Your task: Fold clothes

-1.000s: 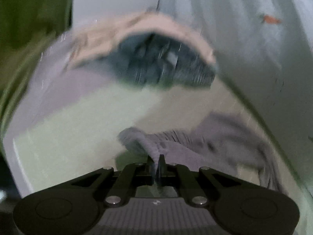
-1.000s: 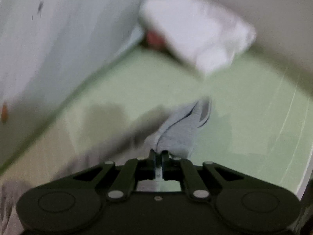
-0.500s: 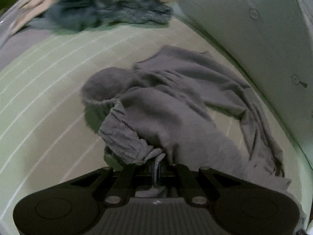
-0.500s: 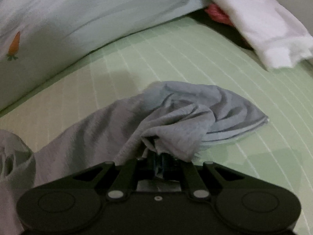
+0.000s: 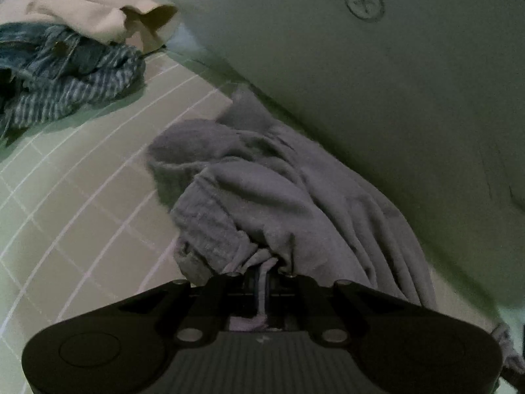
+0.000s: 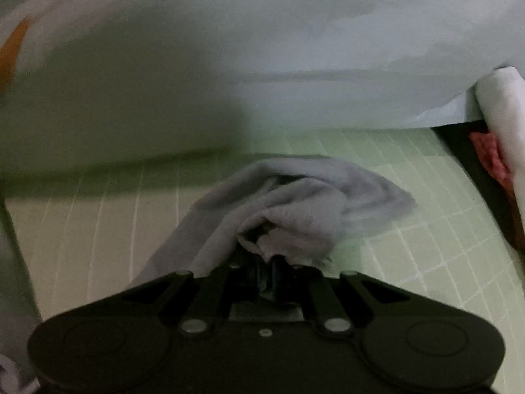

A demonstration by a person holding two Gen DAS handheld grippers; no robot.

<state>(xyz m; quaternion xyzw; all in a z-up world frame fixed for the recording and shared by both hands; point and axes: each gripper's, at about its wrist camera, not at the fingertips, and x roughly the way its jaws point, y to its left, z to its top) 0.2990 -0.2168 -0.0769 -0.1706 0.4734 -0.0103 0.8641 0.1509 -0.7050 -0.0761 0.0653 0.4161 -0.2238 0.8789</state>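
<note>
A grey sweatshirt (image 5: 262,190) lies crumpled on the green grid-lined mat (image 5: 82,203), close to the pale bedding along the right. My left gripper (image 5: 262,272) is shut on a bunched fold of it near the ribbed cuff. In the right wrist view, another part of the grey sweatshirt (image 6: 295,203) lies in a heap on the mat (image 6: 410,246). My right gripper (image 6: 267,266) is shut on its near edge. Both grippers are low over the mat.
A blue striped garment (image 5: 65,78) and a beige garment (image 5: 85,10) lie piled at the far left. Pale bedding (image 5: 377,82) rises along the right; it also fills the back of the right wrist view (image 6: 229,65). A white folded cloth (image 6: 505,115) and something red (image 6: 489,157) sit at the right edge.
Both grippers have come down and moved closer to the bedding, still holding the sweatshirt. The garment went from hanging stretched to lying bunched on the mat.
</note>
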